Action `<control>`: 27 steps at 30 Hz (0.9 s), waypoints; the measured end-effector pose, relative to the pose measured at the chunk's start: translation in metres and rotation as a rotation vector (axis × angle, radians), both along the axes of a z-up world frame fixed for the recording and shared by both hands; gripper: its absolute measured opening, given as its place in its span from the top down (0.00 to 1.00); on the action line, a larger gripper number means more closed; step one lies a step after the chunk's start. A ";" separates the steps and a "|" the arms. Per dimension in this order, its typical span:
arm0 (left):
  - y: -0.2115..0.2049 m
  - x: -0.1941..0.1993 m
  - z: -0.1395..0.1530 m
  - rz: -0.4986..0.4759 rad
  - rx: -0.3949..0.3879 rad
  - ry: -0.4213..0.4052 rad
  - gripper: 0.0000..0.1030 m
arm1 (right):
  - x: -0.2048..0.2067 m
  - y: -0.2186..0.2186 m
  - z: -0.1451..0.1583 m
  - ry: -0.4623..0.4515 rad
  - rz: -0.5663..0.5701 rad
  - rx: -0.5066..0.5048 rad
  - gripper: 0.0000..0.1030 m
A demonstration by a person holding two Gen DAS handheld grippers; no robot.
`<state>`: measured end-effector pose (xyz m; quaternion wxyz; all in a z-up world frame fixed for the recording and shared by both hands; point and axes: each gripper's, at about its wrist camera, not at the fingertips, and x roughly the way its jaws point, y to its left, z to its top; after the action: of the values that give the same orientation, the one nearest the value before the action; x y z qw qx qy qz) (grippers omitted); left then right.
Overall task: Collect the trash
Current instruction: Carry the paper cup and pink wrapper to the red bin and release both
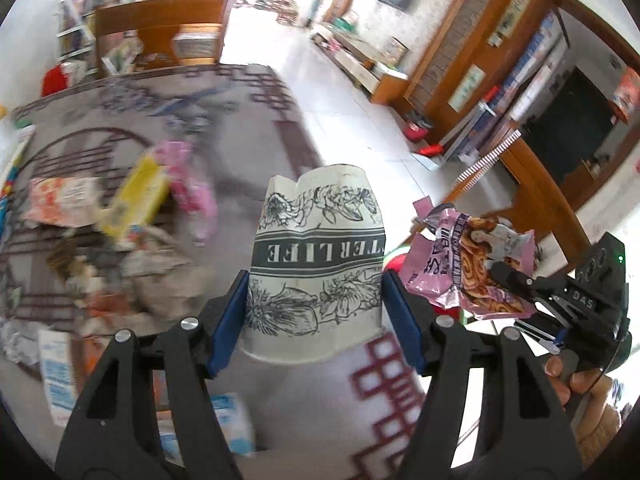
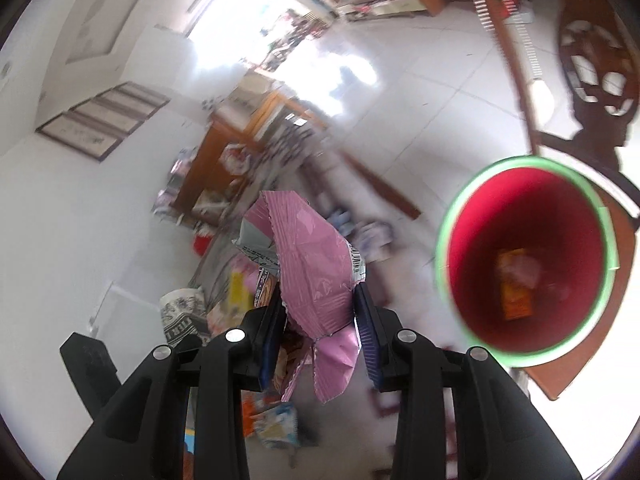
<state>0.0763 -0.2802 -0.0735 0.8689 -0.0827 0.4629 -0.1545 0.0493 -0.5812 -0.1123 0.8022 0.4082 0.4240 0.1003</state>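
My left gripper is shut on a crumpled white paper cup printed with black flowers and letters, held upside down above the patterned table. My right gripper is shut on a pink snack wrapper; the same wrapper and gripper show at the right of the left wrist view. A red trash bin with a green rim stands to the right of the right gripper, with orange trash at its bottom. The cup also shows in the right wrist view.
A heap of wrappers and paper trash lies on the patterned tablecloth at the left. A blue-white packet lies near the table's front edge. Wooden shelves and a white tiled floor lie beyond.
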 end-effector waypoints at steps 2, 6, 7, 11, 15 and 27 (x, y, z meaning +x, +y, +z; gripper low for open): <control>-0.026 0.004 -0.004 -0.046 0.000 0.009 0.38 | -0.006 -0.022 -0.003 0.009 -0.043 0.000 0.68; -0.075 0.012 -0.016 -0.136 0.002 0.033 0.38 | -0.019 -0.059 -0.010 0.034 -0.120 -0.016 0.68; -0.087 0.015 -0.020 -0.159 0.002 0.045 0.39 | -0.023 -0.071 -0.014 0.045 -0.145 -0.014 0.68; -0.128 0.018 -0.030 -0.235 0.009 0.068 0.38 | -0.035 -0.097 -0.023 0.070 -0.198 -0.012 0.68; -0.162 0.019 -0.036 -0.321 0.007 0.094 0.33 | -0.044 -0.115 -0.026 0.074 -0.236 -0.019 0.61; -0.150 0.019 -0.032 -0.261 0.010 0.079 0.21 | -0.051 -0.127 -0.031 0.101 -0.264 0.000 0.38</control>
<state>0.0958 -0.4305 -0.1059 0.8229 -0.0233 0.5043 -0.2607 -0.0017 -0.7083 -0.1435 0.7860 0.4651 0.4065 -0.0266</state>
